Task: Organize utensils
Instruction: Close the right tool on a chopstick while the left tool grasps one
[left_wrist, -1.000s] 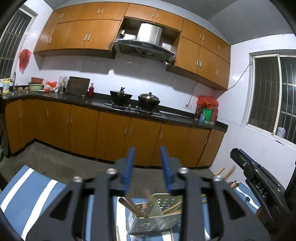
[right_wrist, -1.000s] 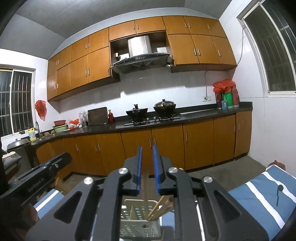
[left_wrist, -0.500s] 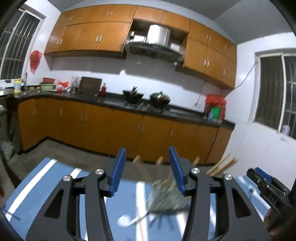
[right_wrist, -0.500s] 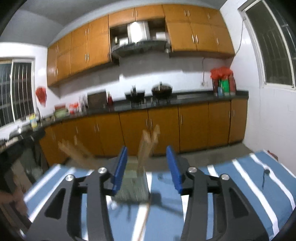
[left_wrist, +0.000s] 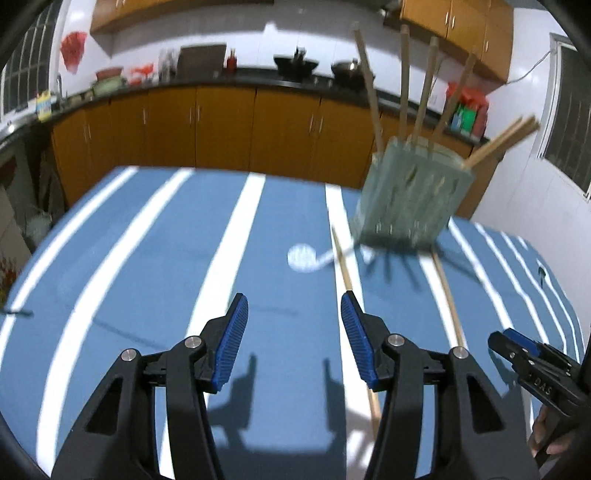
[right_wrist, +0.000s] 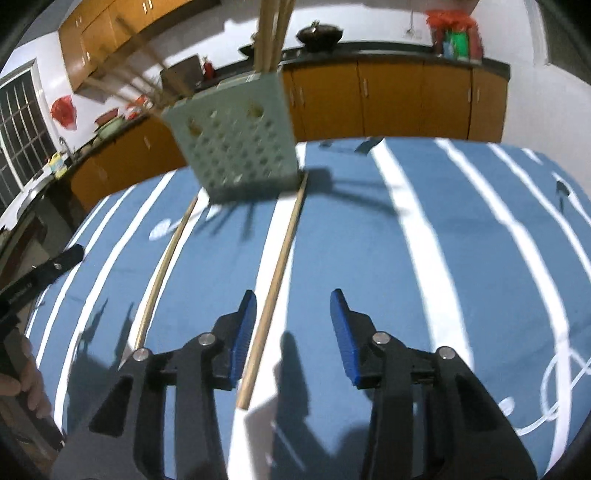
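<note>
A blue tablecloth with white stripes (left_wrist: 147, 236) covers the table and fills the lower part of both views. Behind it runs a row of orange wooden kitchen cabinets (left_wrist: 221, 125) under a dark countertop (left_wrist: 258, 79), with pots and bottles on top, blurred.

On the cloth stands a pale green perforated plastic utensil holder (right_wrist: 236, 144), square-sided, at the far middle of the table; in the left wrist view it sits to the right of centre (left_wrist: 410, 195). Several wooden chopsticks (left_wrist: 404, 77) stick up out of it, fanned apart and leaning, 2 of them slanting out to the right.

2 more long wooden chopsticks lie flat on the cloth in front of the holder. The right loose chopstick (right_wrist: 277, 280) runs from the holder's base toward the right gripper (right_wrist: 293, 328) and passes just inside its left fingertip. The left loose chopstick (right_wrist: 166, 266) lies beside it, well apart. A white spoon (left_wrist: 306, 256) lies near the holder's base, blurred.

The right gripper's blue-padded fingers are spread wide, holding nothing. The left gripper (left_wrist: 293, 334) hovers over the cloth, its fingers also wide apart and empty.
</note>
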